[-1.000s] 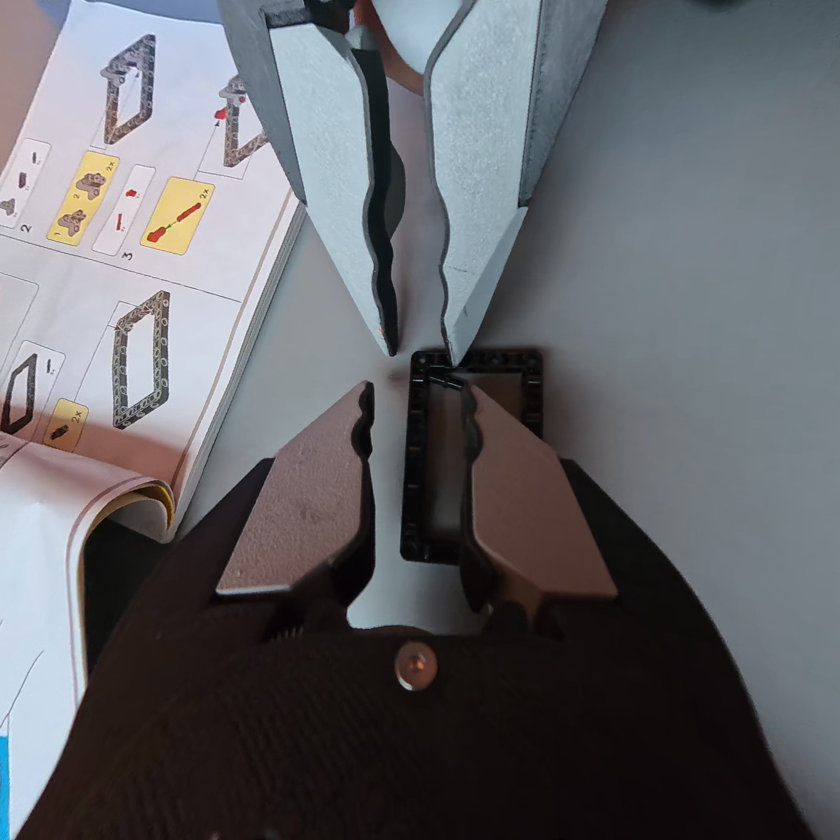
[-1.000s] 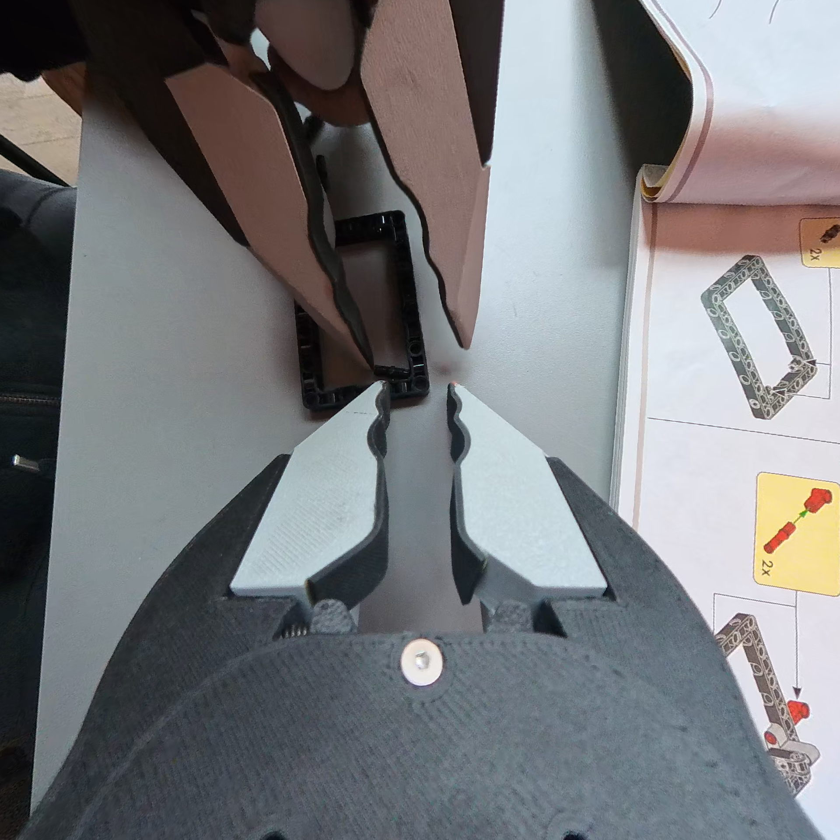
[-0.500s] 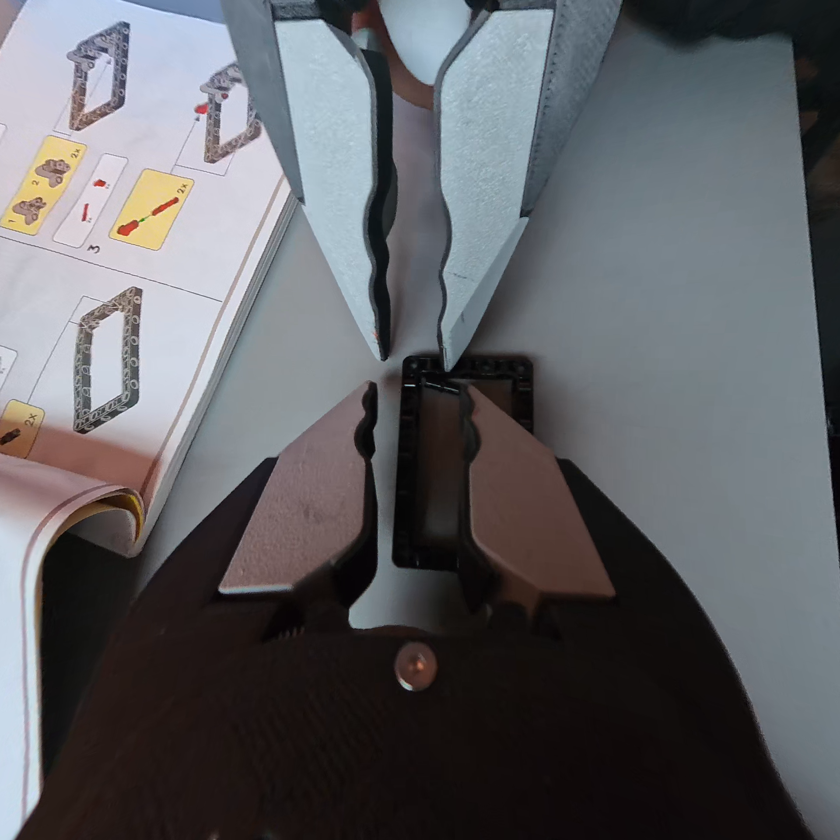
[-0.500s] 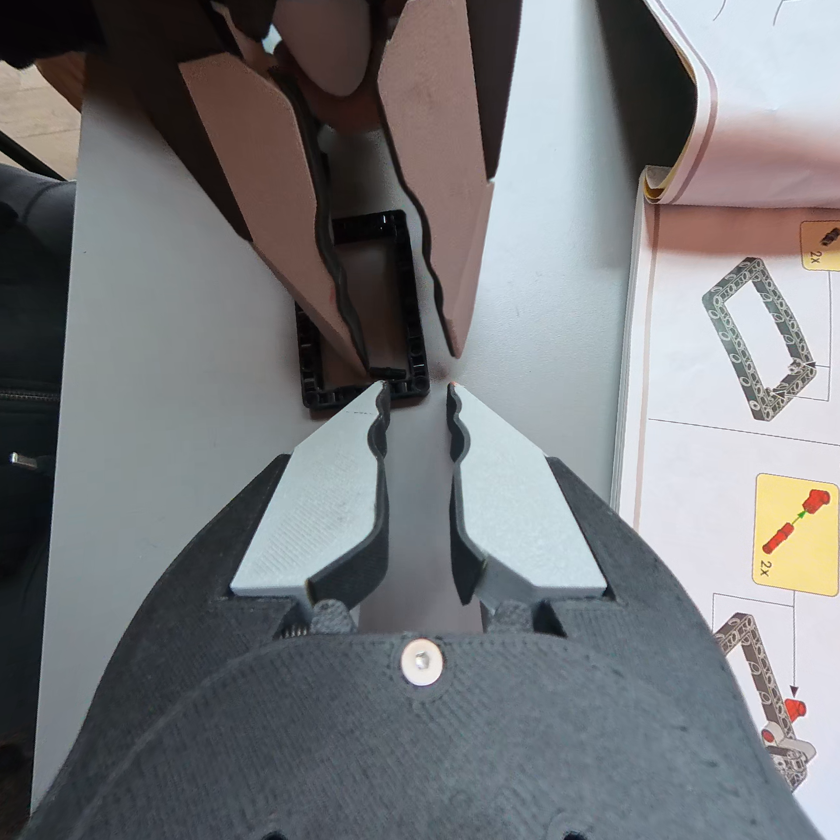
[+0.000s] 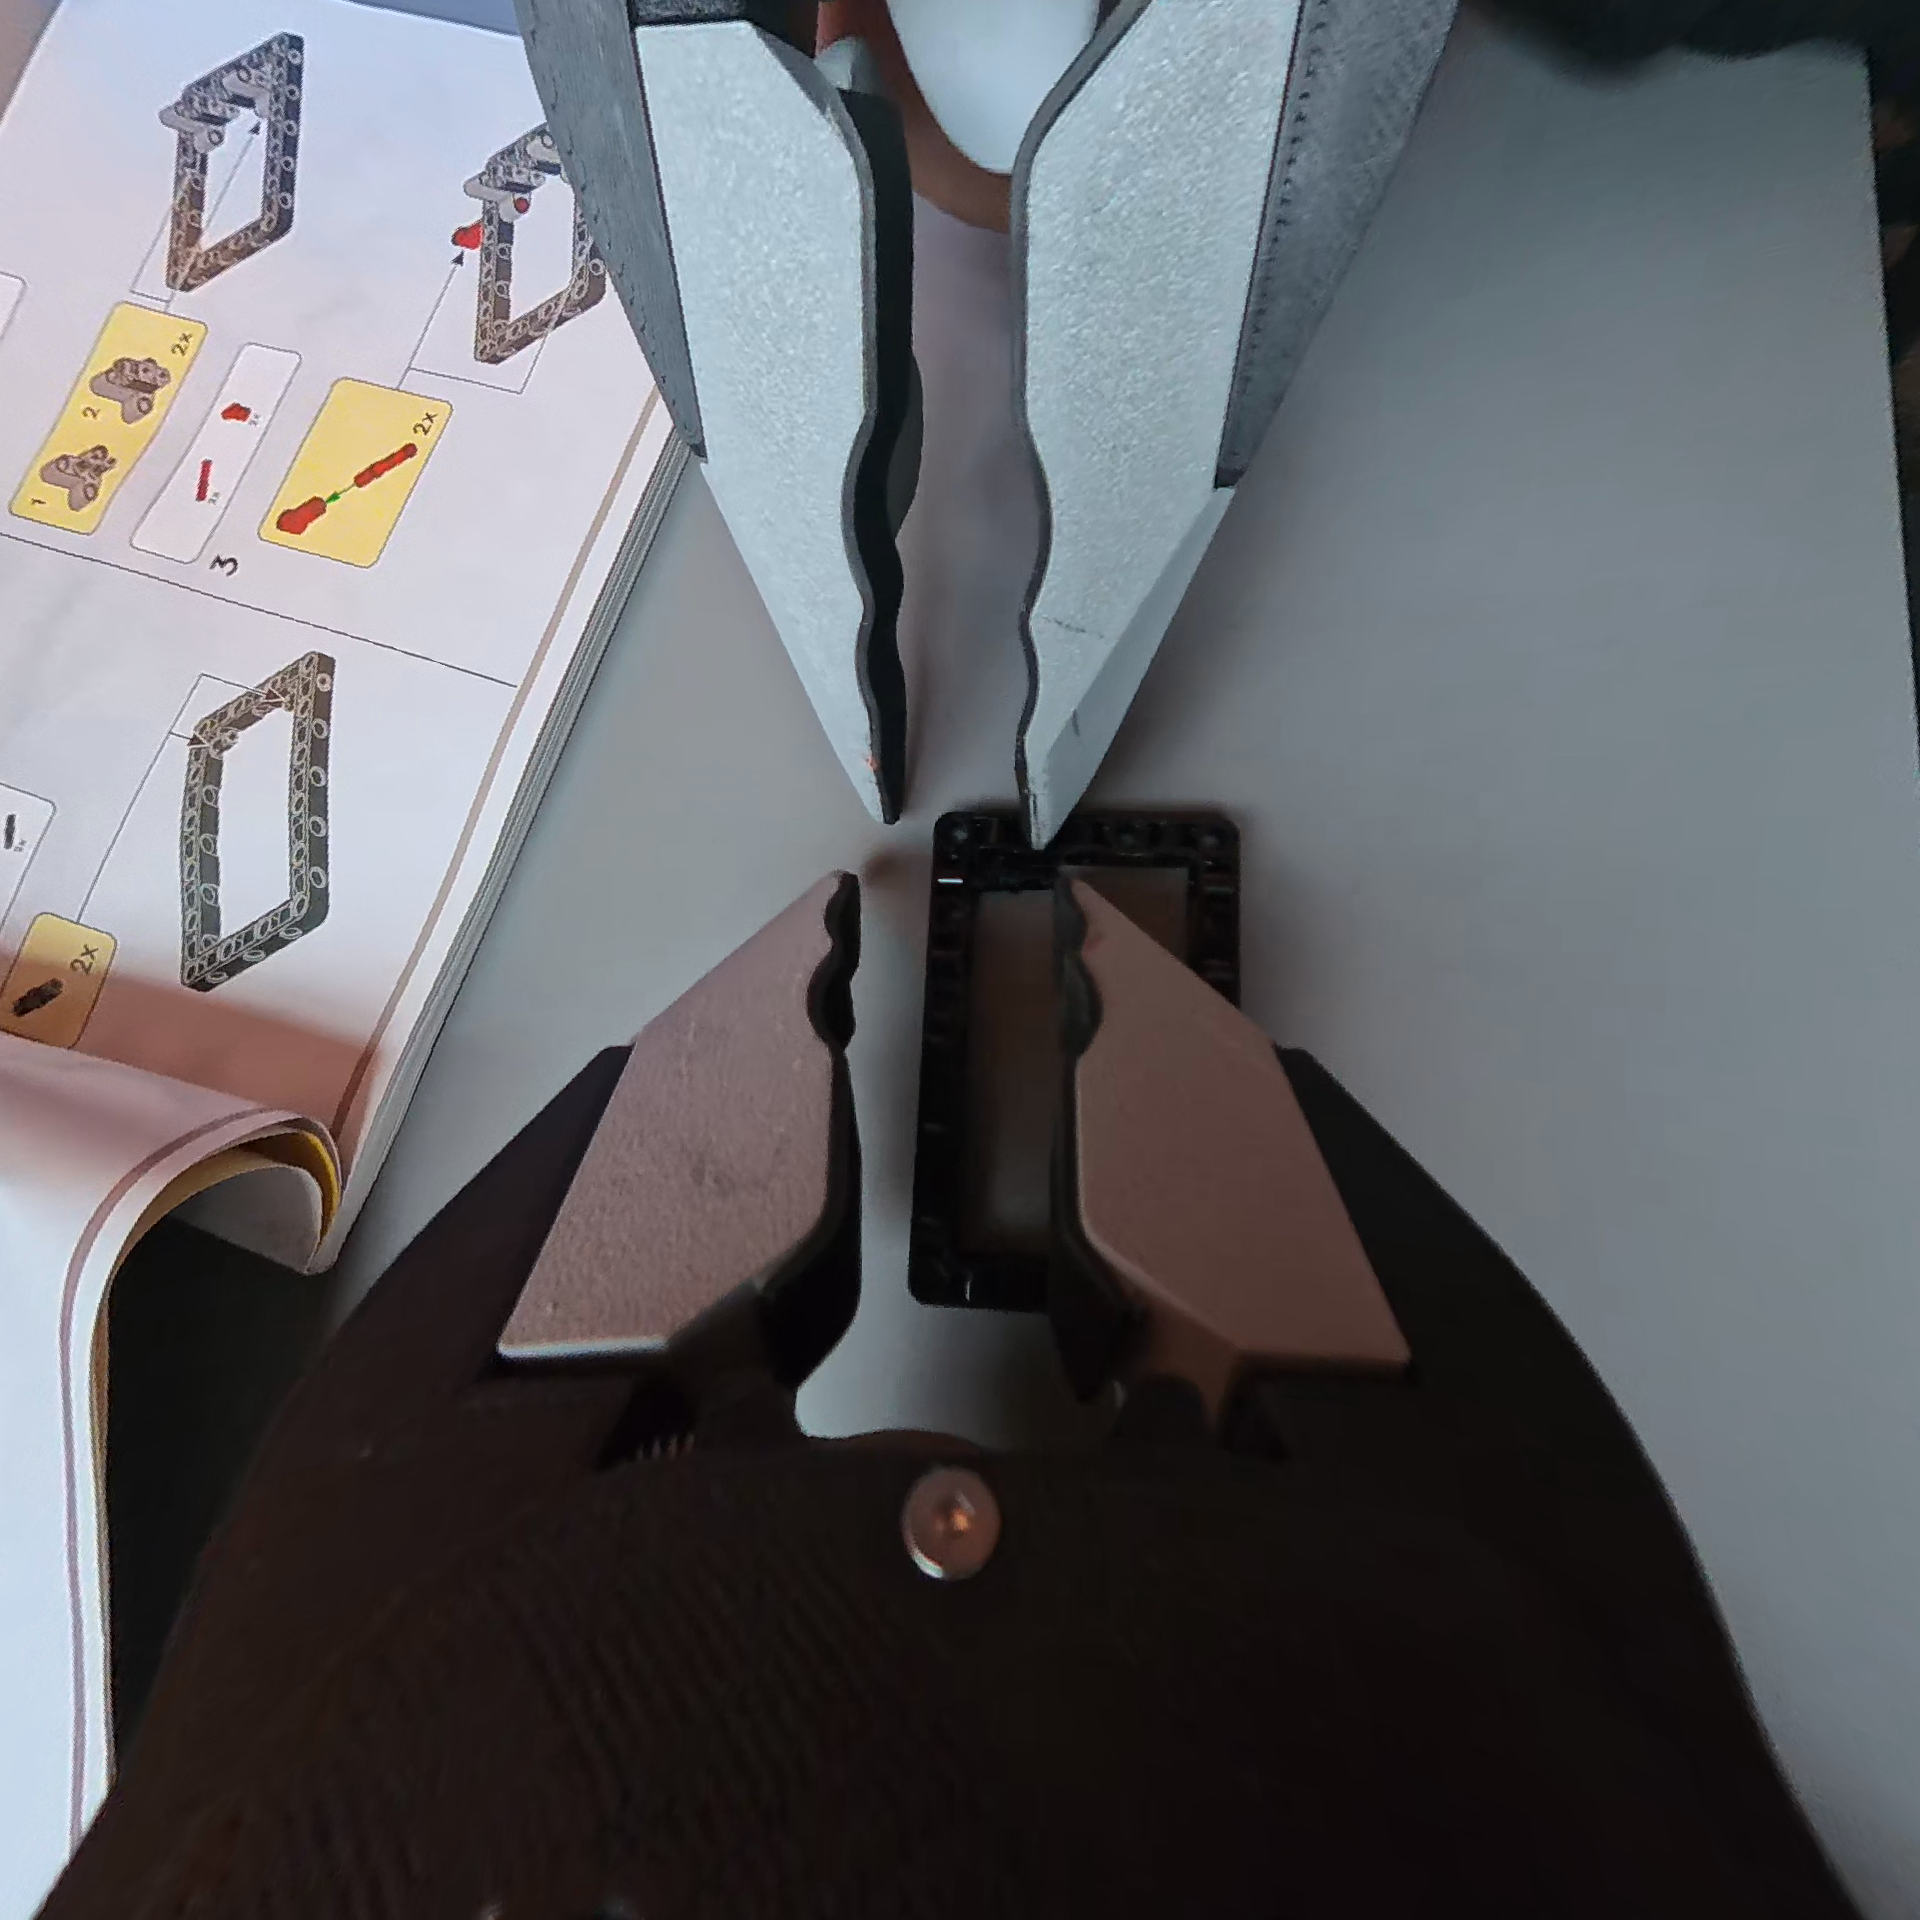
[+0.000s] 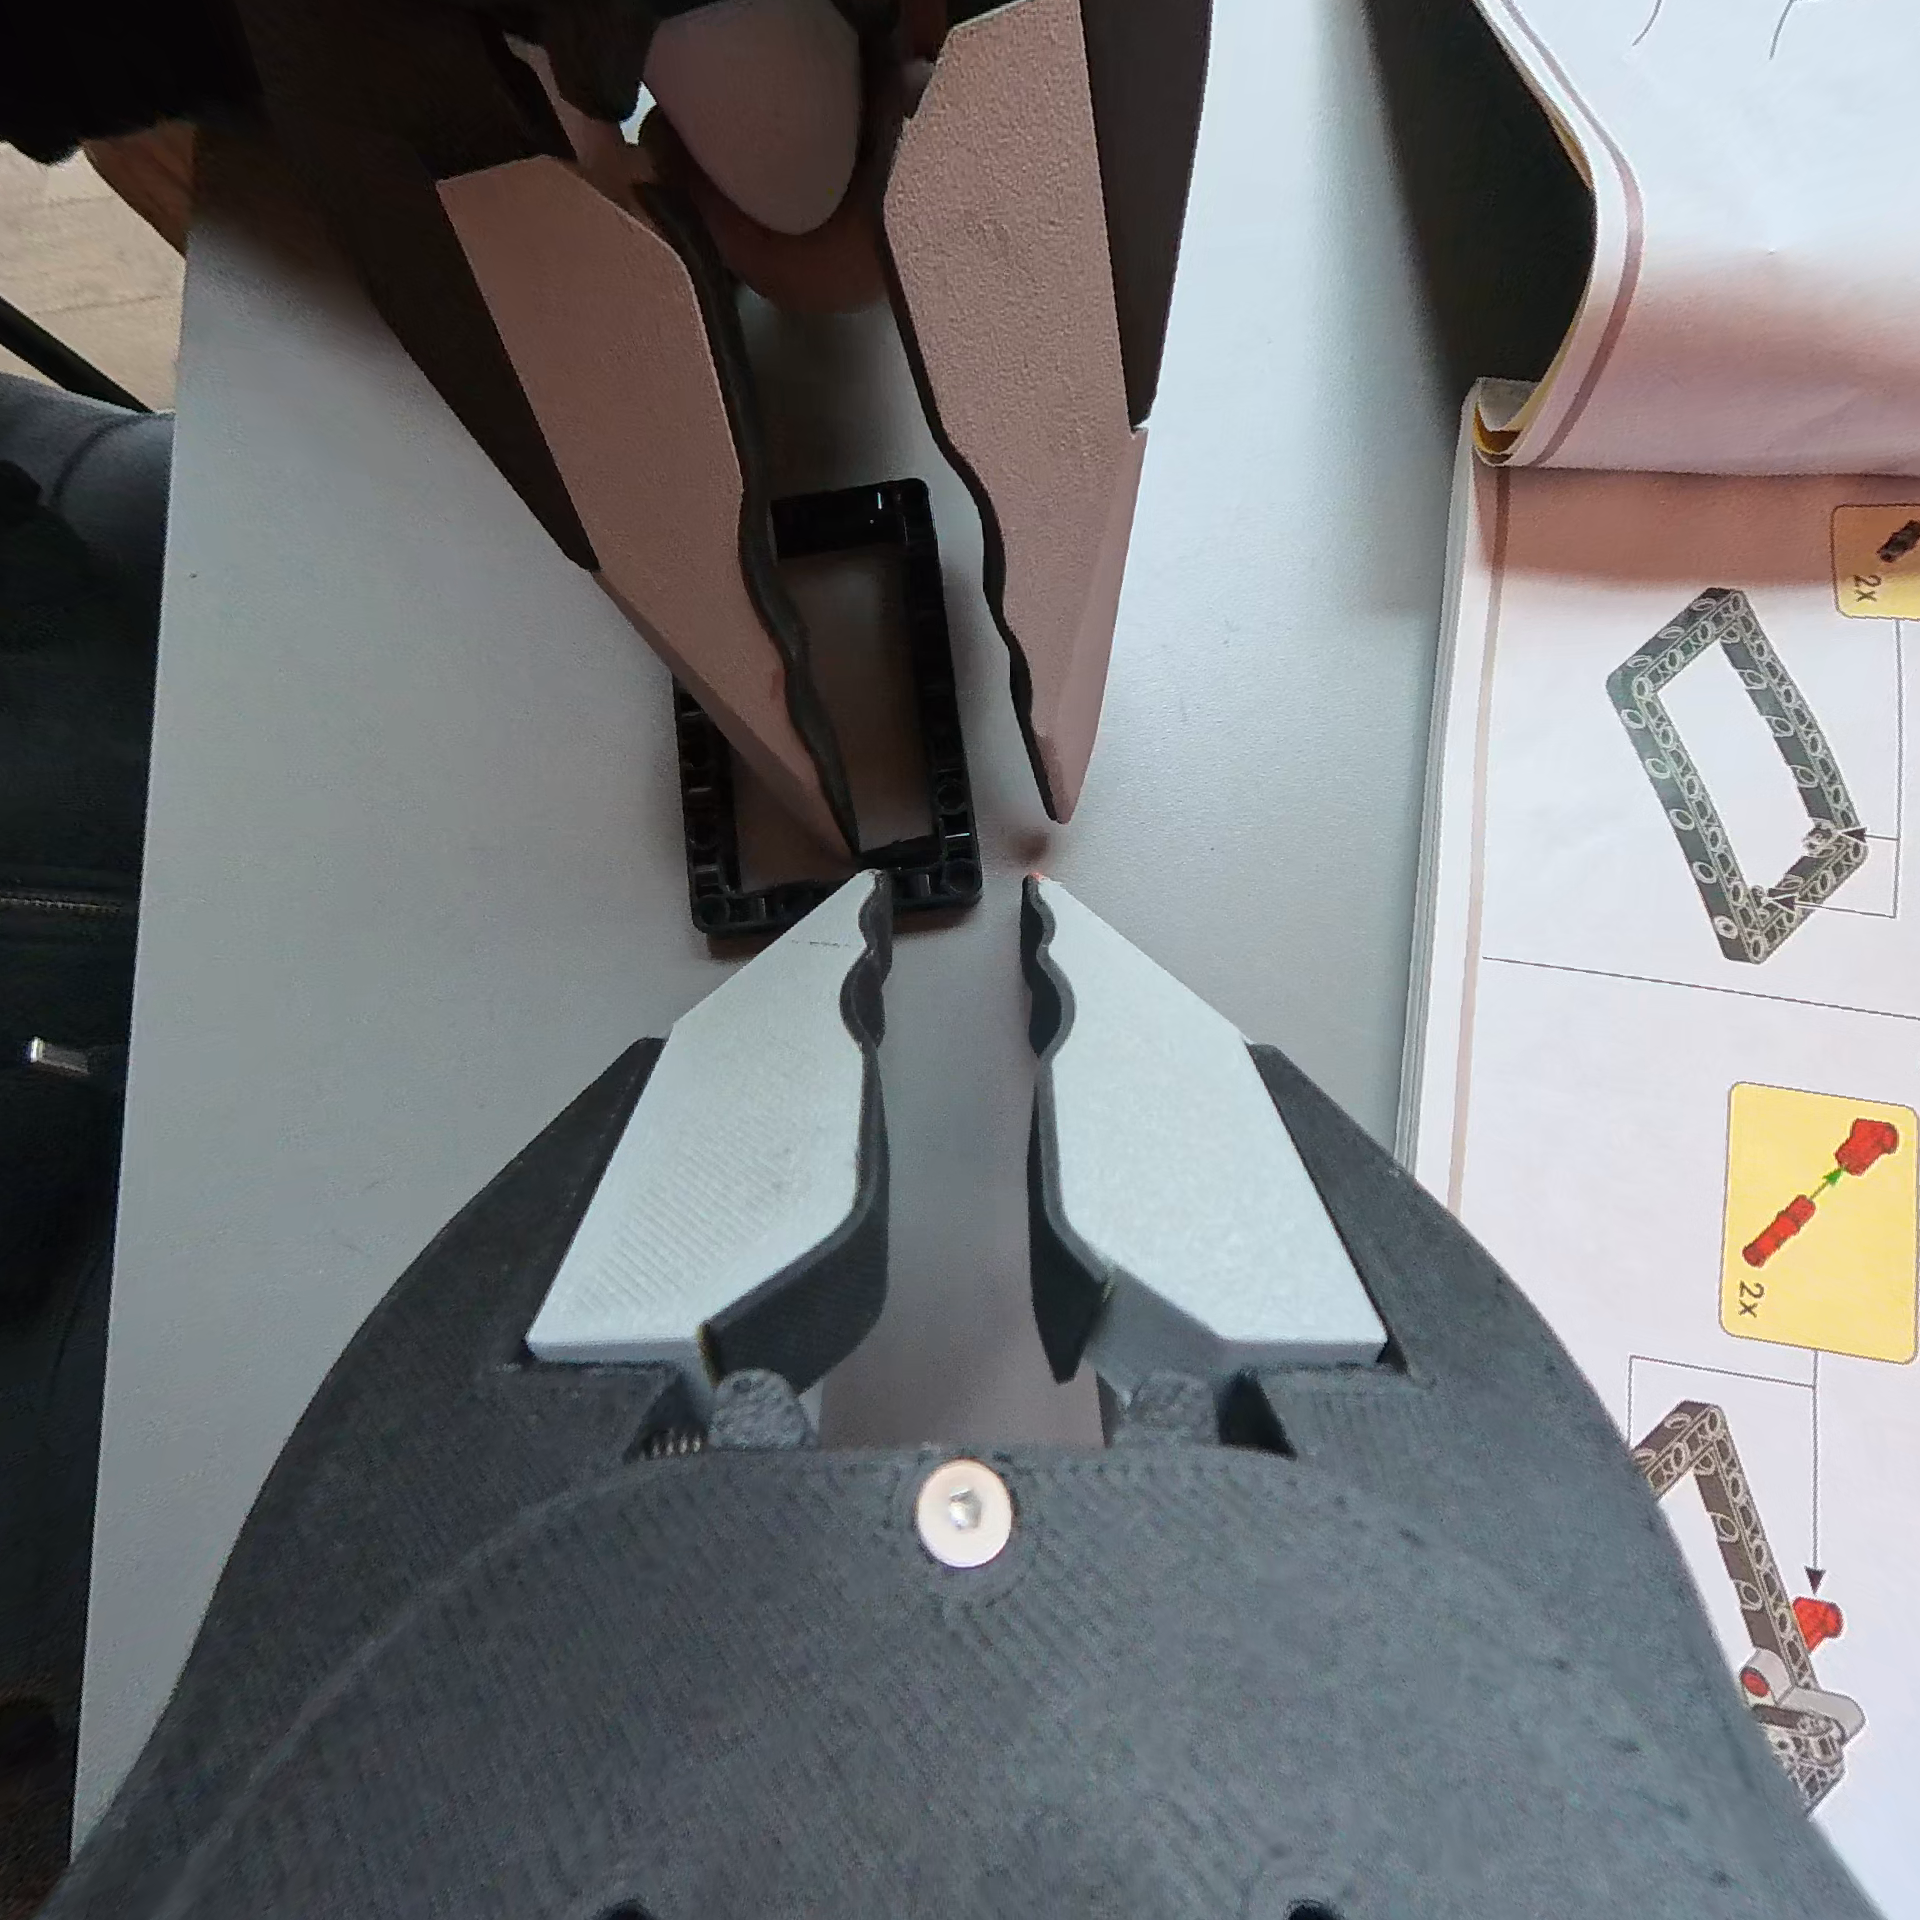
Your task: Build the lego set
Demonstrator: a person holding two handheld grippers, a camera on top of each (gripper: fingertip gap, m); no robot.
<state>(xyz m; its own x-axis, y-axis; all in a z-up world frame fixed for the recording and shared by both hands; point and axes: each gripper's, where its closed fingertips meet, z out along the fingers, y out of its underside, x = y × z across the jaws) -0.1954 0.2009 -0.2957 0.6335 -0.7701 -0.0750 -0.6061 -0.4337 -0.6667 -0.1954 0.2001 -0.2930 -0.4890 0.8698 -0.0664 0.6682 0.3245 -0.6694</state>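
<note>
Basically, black frame (image 5: 940, 1049) runs 12-to-6 between left gripper (image 5: 961, 894) fingers, which straddle its left rail; right gripper (image 6: 956, 883) narrowly apart, empty, opposite.

A: Where's the frame (image 5: 948, 1049)?
B: Flat on the bench (image 5: 1538, 935), between the two hand-held grippers, which face each other tip to tip.
A: And the booklet (image 5: 312, 582)?
B: Open on the bench, left of the frame in the left wrist view, right of it in the right.
</note>
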